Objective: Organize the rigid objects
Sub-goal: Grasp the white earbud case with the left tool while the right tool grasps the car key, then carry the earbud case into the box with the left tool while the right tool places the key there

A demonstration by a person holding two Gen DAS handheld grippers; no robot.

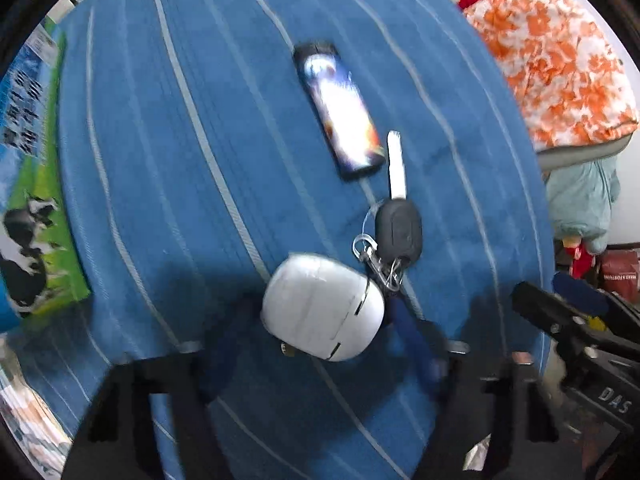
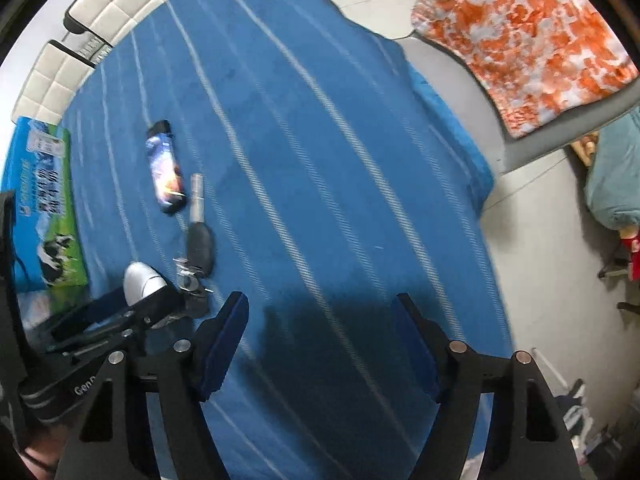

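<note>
While the left gripper (image 1: 320, 332) clamps a white case (image 1: 322, 306) on the blue cloth (image 1: 200, 160) — keys (image 1: 396, 232) just beyond — the right gripper (image 2: 320, 344) gapes empty.

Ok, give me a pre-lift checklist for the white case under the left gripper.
1. Left gripper shut on the white case: ok.
2. Case centred between the pads: cannot tell, blurred.
3. Key ring free of the case: not ok, it lies against the case and may be attached.
4. Right gripper open, with nothing between its fingers: ok.
5. Patterned device apart from the case: ok.
</note>
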